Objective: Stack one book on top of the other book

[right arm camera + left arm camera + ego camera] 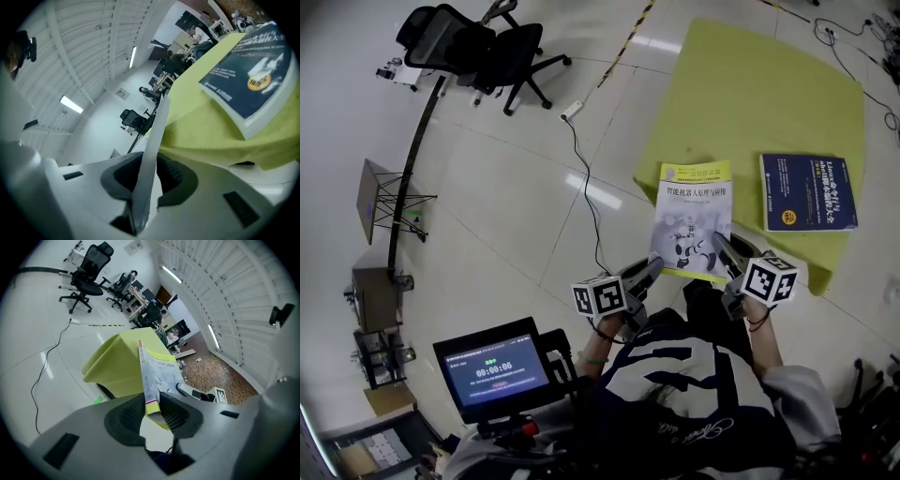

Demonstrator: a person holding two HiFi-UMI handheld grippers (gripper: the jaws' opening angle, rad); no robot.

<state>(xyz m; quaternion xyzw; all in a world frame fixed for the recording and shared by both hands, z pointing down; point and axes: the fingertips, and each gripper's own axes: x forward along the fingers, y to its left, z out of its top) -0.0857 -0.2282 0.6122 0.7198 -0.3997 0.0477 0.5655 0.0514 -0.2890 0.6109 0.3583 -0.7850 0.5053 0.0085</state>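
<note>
Tabletop point(741, 94), yellow-green cover: two books on record.

Item 1: yellow-white book point(694, 220), at the near L corner of the tabletop, cover up, long side running away from the person. It is gripped at both near corners.
- Left gripper point(654, 265): jaws narrowed onto the book's near L corner. In the left gripper view the spine end point(157, 369) is seen pinched between the pads point(176, 413), gripper point(151, 411) pointed down-fwd.
- Right gripper point(719, 242): jaws closed on the near R corner. In the right gripper view the book is seen edge-on point(154, 140), clamped between the pads, gripper point(150, 180) angled down.
- Whether the book's far end rests on the cover cannot be told.

Item 2: blue book point(806, 192), flat on the tabletop by its R edge, toward the near R corner, cover up. It is apart from item 1, a strip of bare cover between them; untouched by either gripper. It is also noted in the right gripper view point(253, 79). Stack not yet made.

Surroundings: office chair point(478, 47) at far L on the floor, cable point(581, 178) run across the floor toward the table, monitor point(492, 370) at near L beside the person.
</note>
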